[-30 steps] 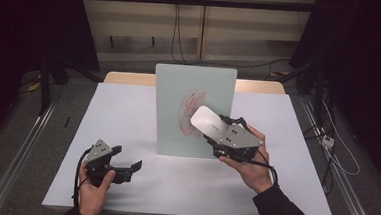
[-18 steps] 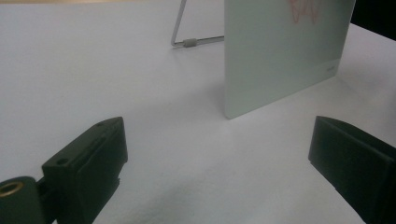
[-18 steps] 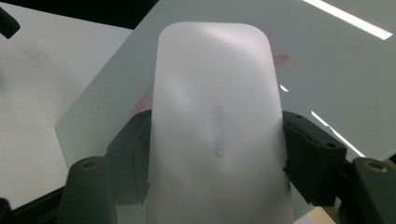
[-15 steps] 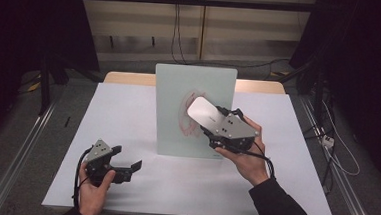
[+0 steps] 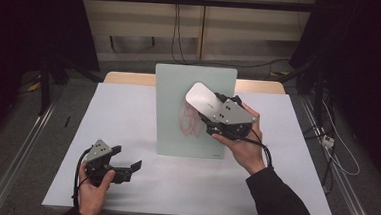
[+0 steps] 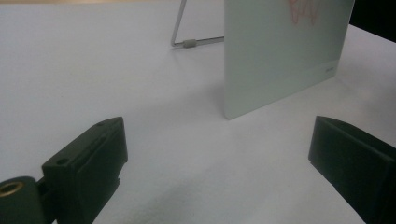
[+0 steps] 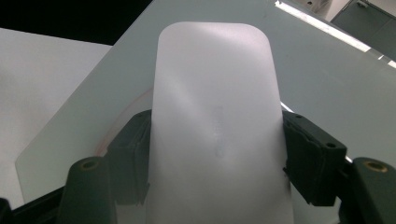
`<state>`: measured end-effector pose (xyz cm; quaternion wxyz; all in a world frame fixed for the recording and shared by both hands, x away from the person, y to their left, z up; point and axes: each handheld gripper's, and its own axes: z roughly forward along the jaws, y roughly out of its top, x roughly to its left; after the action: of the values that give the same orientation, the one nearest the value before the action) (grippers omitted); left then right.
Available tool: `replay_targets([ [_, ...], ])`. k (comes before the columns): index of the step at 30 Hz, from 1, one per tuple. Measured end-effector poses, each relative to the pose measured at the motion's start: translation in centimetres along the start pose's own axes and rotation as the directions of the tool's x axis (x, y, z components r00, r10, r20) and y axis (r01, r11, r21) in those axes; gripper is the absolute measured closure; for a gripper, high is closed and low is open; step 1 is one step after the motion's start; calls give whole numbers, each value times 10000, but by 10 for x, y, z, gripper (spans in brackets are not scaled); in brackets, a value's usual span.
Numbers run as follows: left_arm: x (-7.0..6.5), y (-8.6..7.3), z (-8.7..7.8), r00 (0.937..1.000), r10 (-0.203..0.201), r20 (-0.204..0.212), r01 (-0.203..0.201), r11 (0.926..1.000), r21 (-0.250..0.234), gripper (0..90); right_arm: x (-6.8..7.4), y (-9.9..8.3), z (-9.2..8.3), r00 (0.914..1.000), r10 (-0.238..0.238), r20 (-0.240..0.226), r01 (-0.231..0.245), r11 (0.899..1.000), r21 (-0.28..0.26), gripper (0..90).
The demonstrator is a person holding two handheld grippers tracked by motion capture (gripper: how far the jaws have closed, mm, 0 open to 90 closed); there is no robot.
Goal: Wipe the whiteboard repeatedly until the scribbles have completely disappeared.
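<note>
Since a moment ago, the right gripper (image 5: 204, 104) has lifted its white eraser (image 5: 202, 97) up and across the board (image 5: 170, 114), away from the red scribble (image 5: 188, 121). Its jaws clamp the eraser's two long sides, pad against the upright board. Near the table's (image 5: 128, 108) front edge, the left gripper (image 5: 125, 162) rests with jaws wide and empty.

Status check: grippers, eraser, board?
Right gripper shut on white eraser, at the upright board. Left gripper open, on the table. Red scribble remains. Nothing in the way.
</note>
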<state>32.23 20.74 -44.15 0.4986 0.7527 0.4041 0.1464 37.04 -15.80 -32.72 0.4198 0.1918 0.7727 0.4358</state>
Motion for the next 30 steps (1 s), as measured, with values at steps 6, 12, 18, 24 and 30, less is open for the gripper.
replay_targets([
  [6, 0, 0, 0, 10000, -6, 2, 6, 10000, -12, 44, -1, 0, 5, 10000, -5, 82, 5, 10000, 40, 316],
  [12, 0, 0, 0, 10000, 42, -3, -42, 10000, -12, 45, 1, -1, 8, 9999, -76, 134, 75, 9999, 116, 316],
  [18, 0, 0, 0, 10000, 29, 11, -29, 10000, -10, 45, 3, -1, 10, 9997, -165, 163, 161, 9997, 202, 316],
  [24, 0, 0, -1, 10000, -13, 16, 13, 10000, -34, 45, 8, -2, 12, 9994, -332, 102, 328, 9989, 323, 316],
  [30, 0, 0, 0, 10000, -14, 11, 14, 10000, -11, 45, 16, -4, 14, 9990, -447, -97, 451, 9981, 431, 316],
])
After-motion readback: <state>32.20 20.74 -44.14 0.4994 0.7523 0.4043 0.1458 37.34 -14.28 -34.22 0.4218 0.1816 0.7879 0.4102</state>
